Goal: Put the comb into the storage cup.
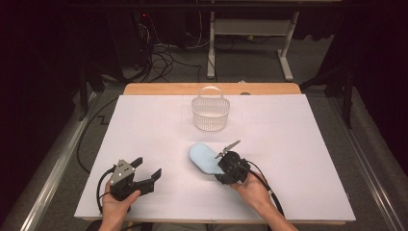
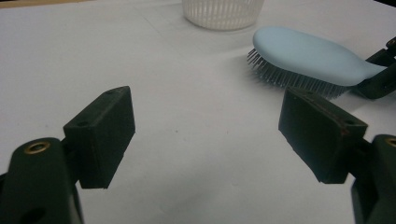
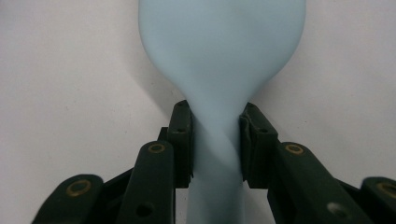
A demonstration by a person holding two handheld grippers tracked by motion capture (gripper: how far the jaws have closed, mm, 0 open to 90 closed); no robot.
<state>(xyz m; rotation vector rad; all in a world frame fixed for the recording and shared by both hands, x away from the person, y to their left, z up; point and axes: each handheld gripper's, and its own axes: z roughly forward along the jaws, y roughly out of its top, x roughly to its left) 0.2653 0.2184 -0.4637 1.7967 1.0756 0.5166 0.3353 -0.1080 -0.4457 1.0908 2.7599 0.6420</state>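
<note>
Hairbrush (image 1: 204, 158) on table (image 1: 298, 144) before basket (image 1: 210, 113), between left tool (image 1: 146, 169) and right tool (image 1: 230, 150).

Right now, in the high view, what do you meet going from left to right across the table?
Left gripper, open, near the table's left edge → pale blue hairbrush → right gripper, shut on the brush's handle.

White slatted basket (image 1: 210, 114) with handle — far centre of white table (image 1: 298, 144), upright.
</note>
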